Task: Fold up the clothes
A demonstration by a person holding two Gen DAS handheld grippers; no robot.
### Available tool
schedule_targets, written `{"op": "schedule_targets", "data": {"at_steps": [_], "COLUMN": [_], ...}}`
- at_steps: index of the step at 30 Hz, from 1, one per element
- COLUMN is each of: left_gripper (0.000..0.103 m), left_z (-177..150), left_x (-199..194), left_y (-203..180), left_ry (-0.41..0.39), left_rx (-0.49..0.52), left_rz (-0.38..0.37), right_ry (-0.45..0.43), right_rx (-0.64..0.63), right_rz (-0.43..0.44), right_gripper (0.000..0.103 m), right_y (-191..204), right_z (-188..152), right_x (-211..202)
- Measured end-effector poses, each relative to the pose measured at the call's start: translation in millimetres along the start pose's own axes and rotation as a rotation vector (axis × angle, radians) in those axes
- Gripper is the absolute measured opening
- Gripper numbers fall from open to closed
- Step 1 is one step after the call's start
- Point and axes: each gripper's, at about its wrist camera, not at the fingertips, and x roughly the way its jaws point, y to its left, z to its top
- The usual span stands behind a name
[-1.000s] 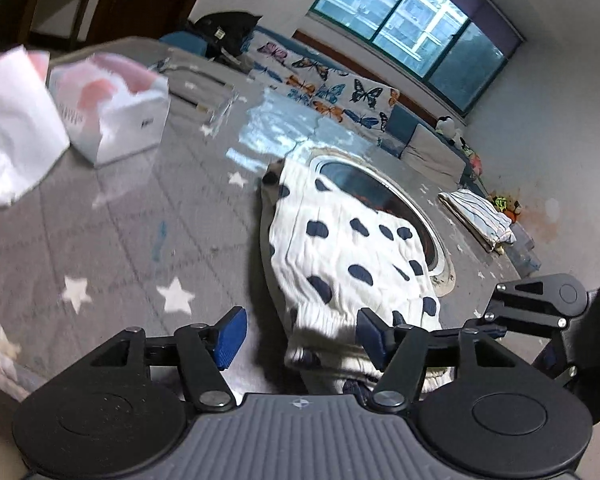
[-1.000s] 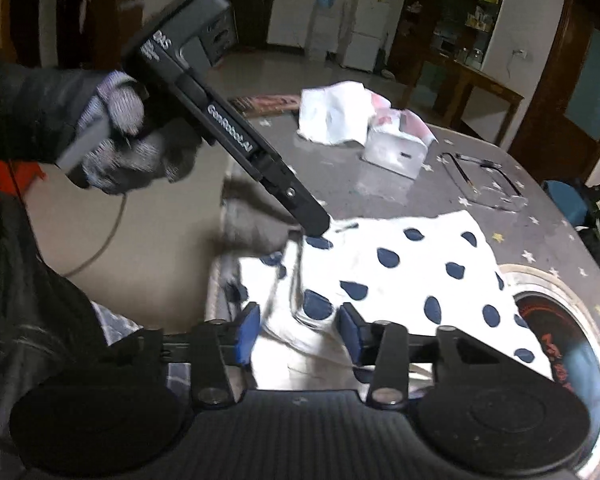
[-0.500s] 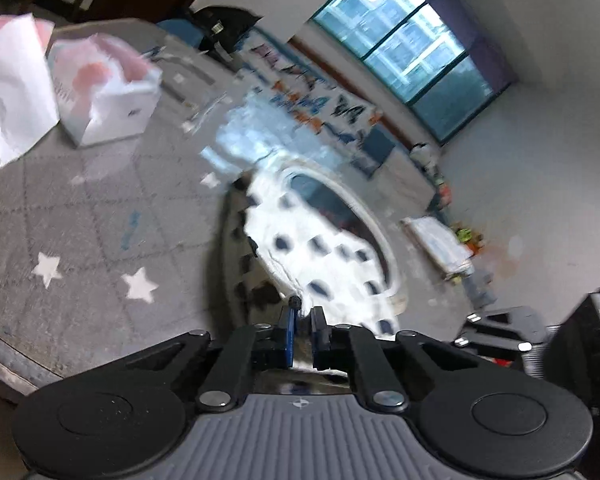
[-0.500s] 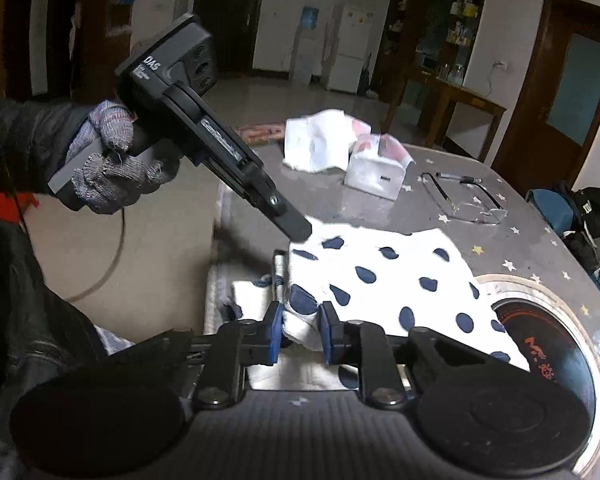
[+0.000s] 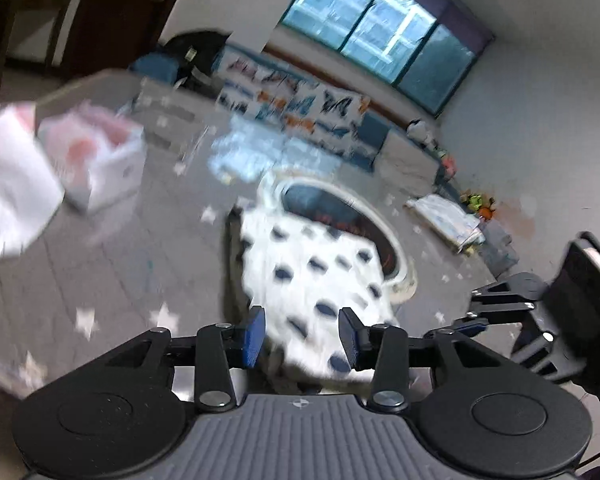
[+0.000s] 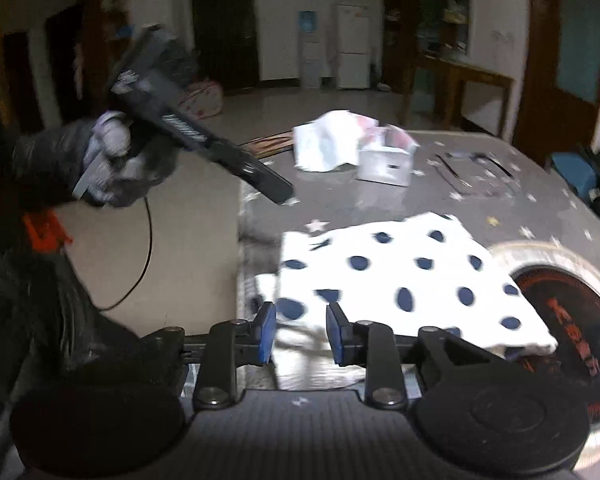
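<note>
Spotted garment flat; left gripper raised, tilted down.

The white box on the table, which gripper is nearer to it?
Left. The left gripper hangs over the table edge short of the box; the right gripper sits back by the spotted cloth.

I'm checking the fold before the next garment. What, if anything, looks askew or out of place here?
The polka-dot garment lies skewed: its near end is rumpled at the table edge, and its far corner overlaps the round inset in the tabletop. Both frames are motion-blurred, so finer creases can't be judged.
</note>
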Motion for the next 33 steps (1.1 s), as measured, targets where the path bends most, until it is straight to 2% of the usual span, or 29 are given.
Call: {"op": "schedule_targets", "data": {"at_steps": [3, 7, 11, 16, 20, 24, 26, 28, 33], "left_gripper": [0.042, 0.038, 0.038, 0.038, 0.038, 0.04, 0.04, 0.043, 0.049], "left_z": [6, 5, -8, -24, -32, -33, -34, -36, -50], "left_x": [4, 41, 69, 81, 80, 69, 57, 43, 15], "left_y": [-7, -19, -29, -31, -26, -28, -30, -31, -23], "left_ry": [-0.033, 0.011, 0.098, 0.158, 0.166, 0.156, 0.136, 0.114, 0.122], "left_rx": [0.023, 0.05, 0.068, 0.08, 0.058, 0.053, 0.05, 0.05, 0.032], "left_rz": [-0.032, -0.073, -0.104, -0.088, -0.089, -0.089, -0.09, -0.083, -0.032], "right_ry": [-0.011, -0.023, -0.032, 0.013, 0.053, 0.025, 0.013, 0.017, 0.045], "right_rx": [0.073, 0.158, 0.228, 0.297, 0.35, 0.348, 0.332, 0.332, 0.401], "right_rz": [-0.062, -0.192, -0.226, -0.257, -0.301, -0.334, -0.34, -0.327, -0.249], "right_gripper": [0.027, 0.027, 0.027, 0.027, 0.028, 0.035, 0.042, 0.052, 0.052], "right_y": [-20, -55, -88, -120, -142, -151, -153, -158, -178], "right_z": [6, 13, 14, 2, -12, -7, -3, -1, -1], "right_x": [0, 14, 36, 70, 86, 80, 78, 79, 90]}}
